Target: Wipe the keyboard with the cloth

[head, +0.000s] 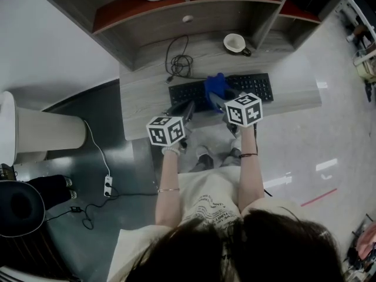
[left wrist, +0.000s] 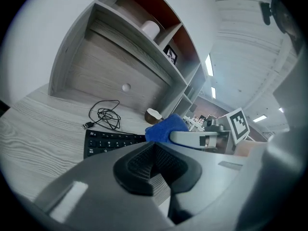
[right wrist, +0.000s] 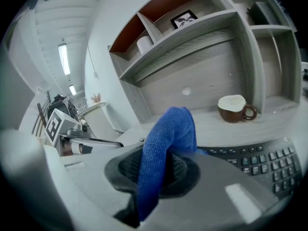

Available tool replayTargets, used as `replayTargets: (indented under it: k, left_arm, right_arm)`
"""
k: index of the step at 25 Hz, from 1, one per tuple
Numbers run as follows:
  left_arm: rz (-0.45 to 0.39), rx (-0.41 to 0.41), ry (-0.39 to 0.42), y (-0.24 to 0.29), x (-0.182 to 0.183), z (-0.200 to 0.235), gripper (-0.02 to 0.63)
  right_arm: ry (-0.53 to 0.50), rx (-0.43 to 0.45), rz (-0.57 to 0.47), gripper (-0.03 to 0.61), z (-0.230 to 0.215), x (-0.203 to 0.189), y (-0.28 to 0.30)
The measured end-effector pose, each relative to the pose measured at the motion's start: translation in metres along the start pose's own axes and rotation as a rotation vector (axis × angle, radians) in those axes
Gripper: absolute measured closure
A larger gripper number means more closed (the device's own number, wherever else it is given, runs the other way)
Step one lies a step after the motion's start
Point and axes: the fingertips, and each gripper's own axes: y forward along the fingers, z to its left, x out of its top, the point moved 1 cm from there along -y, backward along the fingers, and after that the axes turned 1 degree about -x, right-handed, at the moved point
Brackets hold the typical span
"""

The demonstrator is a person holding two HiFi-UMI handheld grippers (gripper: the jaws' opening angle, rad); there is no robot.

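Cloth blue, keyboard blk, table grey wood-grain, cup brown w/ white inside, cable blk.

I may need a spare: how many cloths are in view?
1: the blue cloth, clamped in the right gripper over the keyboard. Others may be hidden from view.

Grey wood-grain desk, black keyboard near its front edge, coiled black cable and cup behind.

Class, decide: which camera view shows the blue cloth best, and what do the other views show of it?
The right gripper view: the cloth fills the centre, pinched between the jaws. The head view shows only a small blue patch over the keyboard; the left gripper view shows one bunched end.
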Motion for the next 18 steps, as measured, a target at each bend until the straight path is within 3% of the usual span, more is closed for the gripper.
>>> replayTargets:
  k: [18]
  left_arm:
    - [-0.031, 0.056, -0.02, -0.029, 0.001, 0.023, 0.612]
  right_arm:
    - [-0.03, 0.06, 0.021, 0.52, 0.029, 0.003, 0.026]
